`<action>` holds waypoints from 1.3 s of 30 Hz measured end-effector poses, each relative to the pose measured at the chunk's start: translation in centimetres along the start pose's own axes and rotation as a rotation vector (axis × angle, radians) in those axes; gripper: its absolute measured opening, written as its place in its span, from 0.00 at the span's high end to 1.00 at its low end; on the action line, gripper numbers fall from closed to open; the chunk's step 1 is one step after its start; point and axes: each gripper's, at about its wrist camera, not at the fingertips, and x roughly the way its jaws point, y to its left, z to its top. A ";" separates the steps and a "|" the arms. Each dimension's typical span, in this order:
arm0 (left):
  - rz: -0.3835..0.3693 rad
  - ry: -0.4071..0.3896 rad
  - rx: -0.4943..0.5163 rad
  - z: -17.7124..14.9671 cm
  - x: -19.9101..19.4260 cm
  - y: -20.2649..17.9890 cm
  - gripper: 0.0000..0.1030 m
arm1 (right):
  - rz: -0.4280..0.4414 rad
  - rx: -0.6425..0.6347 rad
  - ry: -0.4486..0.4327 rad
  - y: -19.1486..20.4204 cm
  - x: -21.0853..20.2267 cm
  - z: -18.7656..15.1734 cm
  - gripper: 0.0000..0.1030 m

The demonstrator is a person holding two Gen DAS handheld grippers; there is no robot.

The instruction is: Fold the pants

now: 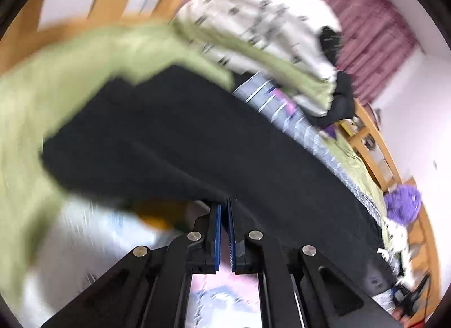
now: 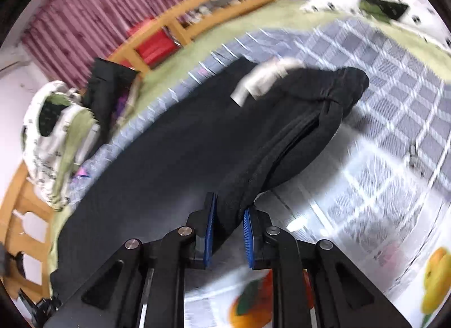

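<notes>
Black pants point(image 1: 183, 142) lie stretched across a bed, leg ends toward the far left in the left wrist view. My left gripper point(image 1: 224, 215) is shut on the near edge of the pants; its blue pads point(image 1: 217, 232) are almost together on thin cloth. In the right wrist view the pants point(image 2: 211, 136) show their waistband point(image 2: 346, 82) and a white label point(image 2: 265, 77) at the upper right. My right gripper point(image 2: 228, 215) is shut on a thick fold of the pants near the waist. Both views are motion-blurred.
A grey-blue checked sheet point(image 2: 380, 54) and green blanket point(image 1: 56, 82) cover the bed. A white patterned duvet pile point(image 1: 253, 17) and dark clothes point(image 2: 110, 82) lie at the far side. A wooden bed frame point(image 2: 174, 26), purple plush point(image 1: 403, 201) and maroon curtain point(image 2: 98, 9) stand beyond.
</notes>
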 end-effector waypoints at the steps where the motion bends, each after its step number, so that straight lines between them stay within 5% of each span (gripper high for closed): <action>1: -0.002 -0.028 0.036 0.9 -0.6 -1.0 0.95 | 0.016 -0.016 -0.016 0.7 -0.6 0.7 0.83; 8: -0.008 -0.133 0.101 6.8 1.2 -5.4 0.95 | 0.059 -0.110 -0.107 5.1 -0.7 5.7 0.84; 14: 0.048 -0.182 0.171 10.7 7.5 -9.6 0.95 | 0.074 -0.158 -0.156 8.9 3.3 10.3 0.84; 22: 0.165 -0.159 0.241 12.2 16.8 -11.8 0.93 | -0.018 -0.193 -0.145 12.0 13.7 13.0 0.83; 25: 0.218 -0.092 0.217 12.4 18.9 -11.4 0.78 | -0.070 -0.170 -0.094 11.9 17.1 13.2 0.78; 30: 0.201 -0.062 0.243 10.4 15.8 -11.2 0.52 | -0.066 -0.163 -0.076 10.0 14.8 11.7 0.59; 33: 0.137 -0.041 0.255 7.8 11.9 -10.1 0.40 | -0.084 -0.218 -0.042 9.0 11.1 9.3 0.57; 39: 0.079 0.092 0.198 1.1 6.8 -5.7 0.39 | -0.123 -0.290 0.017 4.4 5.3 3.1 0.48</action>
